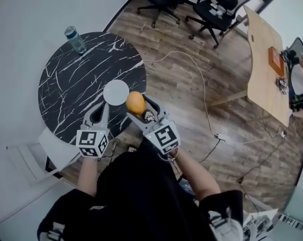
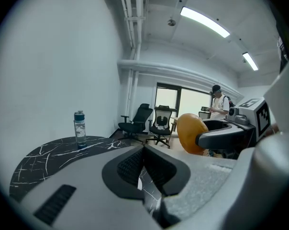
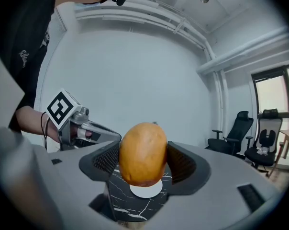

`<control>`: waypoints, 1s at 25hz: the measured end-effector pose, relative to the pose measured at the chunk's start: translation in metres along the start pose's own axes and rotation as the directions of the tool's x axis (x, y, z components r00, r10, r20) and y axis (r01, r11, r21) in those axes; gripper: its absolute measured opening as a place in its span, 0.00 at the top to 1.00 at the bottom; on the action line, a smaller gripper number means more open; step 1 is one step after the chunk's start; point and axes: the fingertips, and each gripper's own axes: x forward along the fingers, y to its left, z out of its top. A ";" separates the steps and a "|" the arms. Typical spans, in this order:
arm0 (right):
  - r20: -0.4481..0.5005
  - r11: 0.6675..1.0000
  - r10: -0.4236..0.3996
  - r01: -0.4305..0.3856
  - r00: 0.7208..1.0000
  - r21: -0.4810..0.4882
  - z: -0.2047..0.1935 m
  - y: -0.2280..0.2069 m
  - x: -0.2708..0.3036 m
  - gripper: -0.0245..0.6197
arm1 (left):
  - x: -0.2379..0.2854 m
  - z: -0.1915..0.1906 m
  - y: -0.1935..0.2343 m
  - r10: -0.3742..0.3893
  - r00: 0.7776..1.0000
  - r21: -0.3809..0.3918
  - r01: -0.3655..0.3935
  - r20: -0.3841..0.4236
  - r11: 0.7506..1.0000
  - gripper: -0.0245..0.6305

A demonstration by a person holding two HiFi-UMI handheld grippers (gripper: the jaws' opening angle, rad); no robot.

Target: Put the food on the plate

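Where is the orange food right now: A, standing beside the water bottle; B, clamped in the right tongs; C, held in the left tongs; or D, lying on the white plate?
B: the orange food is gripped between the right tongs, while the white plate lies bare and the left tongs are shut on nothing.

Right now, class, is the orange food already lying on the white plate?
No, the right gripper holds the food raised, beside the plate.

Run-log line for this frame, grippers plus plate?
left gripper: shut, empty | right gripper: shut on orange fruit | white plate: on marble table, no fruit yet
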 end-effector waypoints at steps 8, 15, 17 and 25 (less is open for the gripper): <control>-0.094 0.982 0.179 -0.184 0.979 -0.048 -0.020 -0.024 0.064 0.49 | 0.034 -0.014 0.042 0.113 0.991 -0.083 -0.118 -0.068 0.990 0.96; -0.174 0.935 0.341 -0.352 0.924 -0.036 -0.034 -0.036 0.112 0.49 | 0.052 -0.025 0.073 0.207 0.970 -0.159 -0.226 -0.127 0.961 0.96; -0.192 0.919 0.379 -0.393 0.905 -0.041 -0.038 -0.037 0.126 0.49 | 0.055 -0.029 0.080 0.222 0.965 -0.199 -0.246 -0.136 0.949 0.96; -0.286 0.805 0.531 -0.580 0.797 -0.122 -0.076 -0.030 0.167 0.49 | 0.065 -0.045 0.079 0.215 0.961 -0.348 -0.265 -0.174 0.899 0.96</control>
